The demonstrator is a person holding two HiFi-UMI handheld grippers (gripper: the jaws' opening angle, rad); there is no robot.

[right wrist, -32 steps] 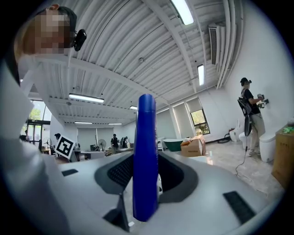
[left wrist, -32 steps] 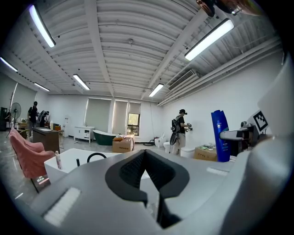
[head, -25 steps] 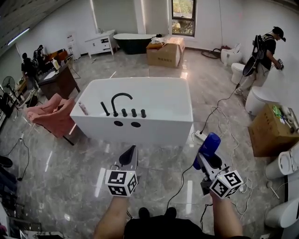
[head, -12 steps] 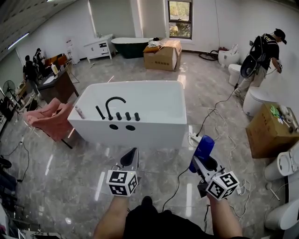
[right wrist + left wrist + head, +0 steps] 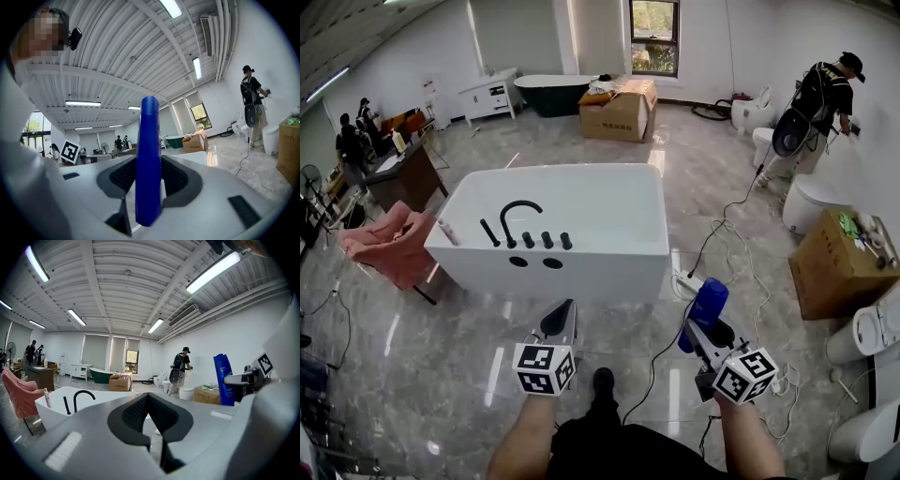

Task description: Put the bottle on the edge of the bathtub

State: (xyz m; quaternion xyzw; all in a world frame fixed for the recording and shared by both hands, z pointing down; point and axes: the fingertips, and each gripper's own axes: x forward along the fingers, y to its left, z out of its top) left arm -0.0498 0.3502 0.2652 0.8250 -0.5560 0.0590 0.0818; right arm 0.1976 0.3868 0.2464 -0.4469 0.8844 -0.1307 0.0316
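Note:
A blue bottle (image 5: 705, 307) (image 5: 148, 159) stands upright between the jaws of my right gripper (image 5: 710, 330) (image 5: 149, 176), which is shut on it. The same bottle (image 5: 223, 379) shows at the right of the left gripper view. My left gripper (image 5: 560, 322) (image 5: 149, 401) is shut with nothing in it. Both grippers hover over the floor in front of the white bathtub (image 5: 609, 251), which carries a black faucet (image 5: 517, 217) with several black knobs on its near rim. The bathtub (image 5: 58, 401) also appears low and to the left in the left gripper view.
A pink chair (image 5: 382, 247) stands left of the tub. Cables (image 5: 727, 239) and a power strip (image 5: 687, 281) lie on the floor to its right. Cardboard boxes (image 5: 837, 265), toilets (image 5: 872, 328) and a person (image 5: 820, 94) are at the right; a desk (image 5: 405, 173) with people is at the far left.
The bathtub has drawn nearer and lower in the head view as I walked toward it. Both grippers kept their hold and their places relative to me.

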